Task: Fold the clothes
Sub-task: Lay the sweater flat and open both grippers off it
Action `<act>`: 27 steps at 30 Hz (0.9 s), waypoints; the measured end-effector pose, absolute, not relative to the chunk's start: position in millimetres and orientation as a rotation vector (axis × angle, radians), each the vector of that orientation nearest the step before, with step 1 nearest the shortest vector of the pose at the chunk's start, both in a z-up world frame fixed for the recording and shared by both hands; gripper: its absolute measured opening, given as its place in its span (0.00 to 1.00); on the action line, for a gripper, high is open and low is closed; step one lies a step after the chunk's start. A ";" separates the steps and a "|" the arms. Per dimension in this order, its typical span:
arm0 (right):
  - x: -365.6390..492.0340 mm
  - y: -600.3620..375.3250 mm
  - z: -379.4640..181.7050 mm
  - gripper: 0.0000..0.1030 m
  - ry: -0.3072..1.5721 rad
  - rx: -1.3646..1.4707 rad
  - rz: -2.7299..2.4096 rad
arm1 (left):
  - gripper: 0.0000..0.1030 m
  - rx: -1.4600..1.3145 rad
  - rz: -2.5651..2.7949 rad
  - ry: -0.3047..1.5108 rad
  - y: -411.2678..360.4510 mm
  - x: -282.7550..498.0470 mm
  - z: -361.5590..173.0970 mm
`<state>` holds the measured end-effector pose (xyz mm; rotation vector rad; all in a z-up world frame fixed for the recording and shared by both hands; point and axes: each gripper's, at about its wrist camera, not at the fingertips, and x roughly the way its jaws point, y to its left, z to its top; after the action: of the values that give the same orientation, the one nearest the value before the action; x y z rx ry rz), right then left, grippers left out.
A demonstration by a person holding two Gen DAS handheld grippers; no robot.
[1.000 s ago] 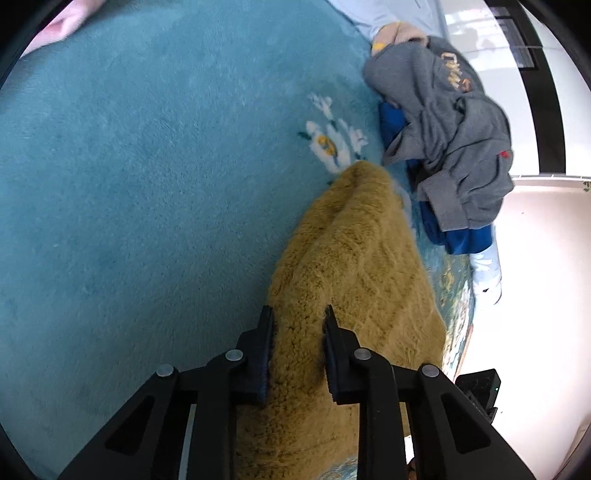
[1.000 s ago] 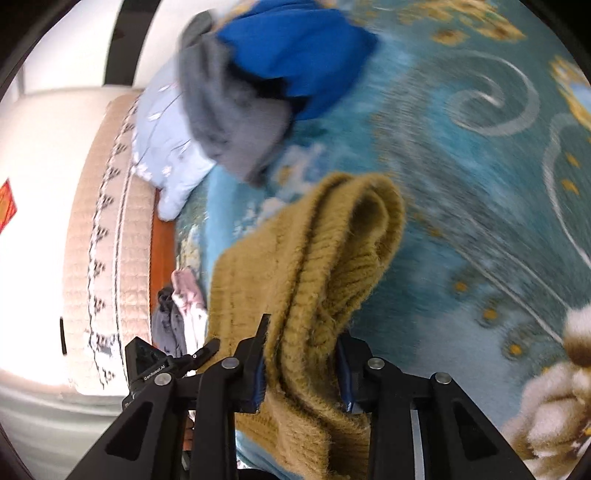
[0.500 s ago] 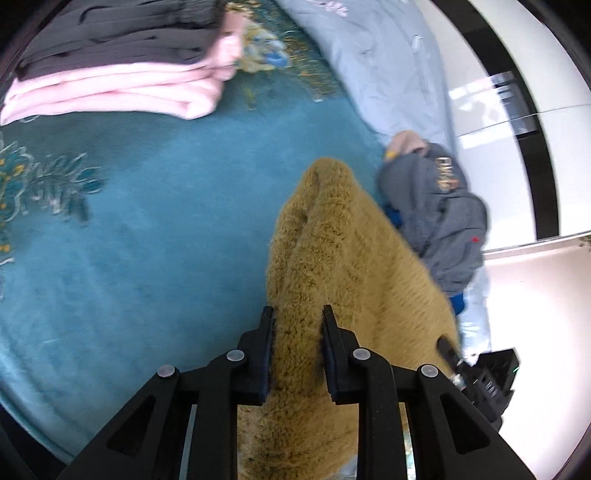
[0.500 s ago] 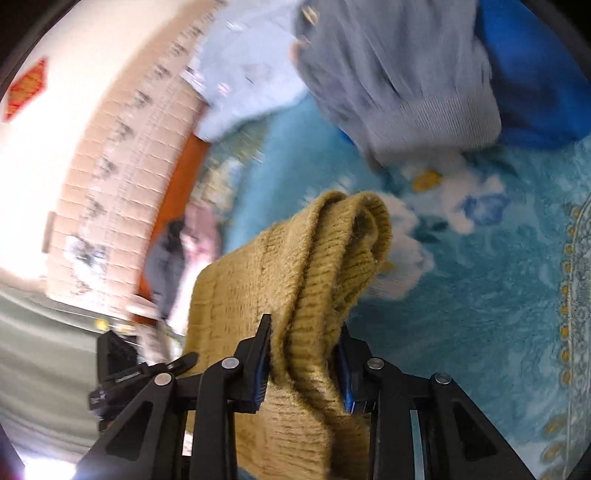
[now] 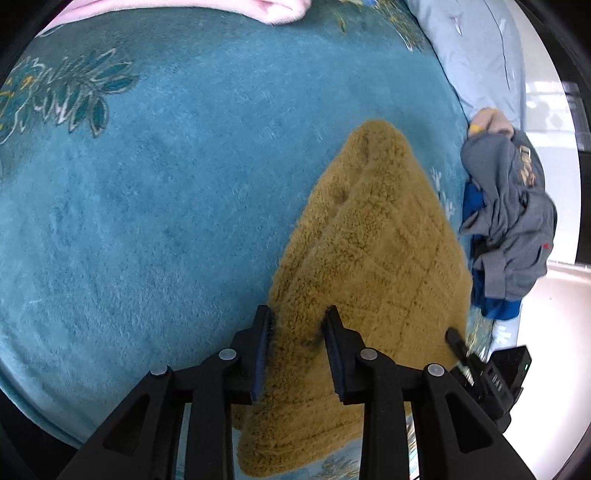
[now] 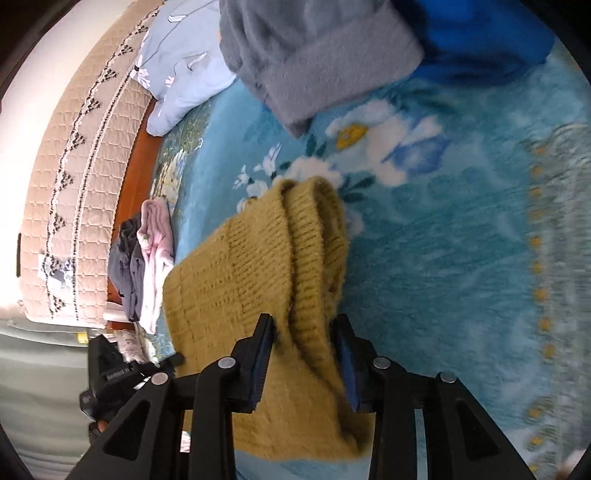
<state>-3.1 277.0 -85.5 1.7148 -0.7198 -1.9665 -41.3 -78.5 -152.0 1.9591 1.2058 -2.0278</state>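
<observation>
Left wrist view: left gripper (image 5: 298, 328) clamped on the near edge of the mustard knit sweater (image 5: 373, 236), fabric pinched between both fingers and spreading forward and to the right over the teal blanket (image 5: 166, 206). Far tip of the sweater pointing toward a light blue pillow (image 5: 480, 55). Grey sweatshirt (image 5: 513, 218) heaped over a blue garment (image 5: 495, 306) just right of the sweater. Pink folded garment (image 5: 273, 9) at the top edge. Right wrist view: right gripper (image 6: 304, 332) closed on a thick bunched fold of the mustard knit sweater (image 6: 258, 258), remainder hanging left and below the fingers. Ahead, grey sweatshirt (image 6: 314, 55) and blue garment (image 6: 480, 40) on the floral blanket. Left, pink and dark folded clothes (image 6: 144, 258) beside the quilted headboard (image 6: 74, 166).
</observation>
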 end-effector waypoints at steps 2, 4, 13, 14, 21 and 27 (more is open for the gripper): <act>-2.2 292.5 -72.9 0.36 -0.700 1.703 -2.052 | 0.29 1.908 -2.044 1.175 -82.0 -43.6 -144.2; -2.9 298.4 -59.8 0.36 -0.673 1.681 -2.140 | 0.29 1.851 -2.074 1.120 -84.0 -46.8 -134.4; 20.5 233.1 -40.9 0.37 -0.421 1.598 -2.115 | 0.28 1.876 -2.479 0.810 -28.1 -75.3 -100.1; 23.4 229.7 -45.3 0.35 -0.402 1.610 -2.110 | 0.28 1.896 -2.466 0.762 -26.2 -75.9 -104.4; 37.0 210.6 -68.1 0.32 -0.289 1.663 -2.093 | 0.28 2.056 -2.269 0.708 -21.9 -77.1 -140.3; 32.4 216.7 -76.2 0.32 -0.364 1.675 -2.080 | 0.28 2.076 -2.264 0.697 -16.7 -85.0 -149.6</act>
<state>32.4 216.7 -76.2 1.6753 -0.3639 -2.0797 -85.0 -16.7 -149.6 2.0764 0.6974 -2.2637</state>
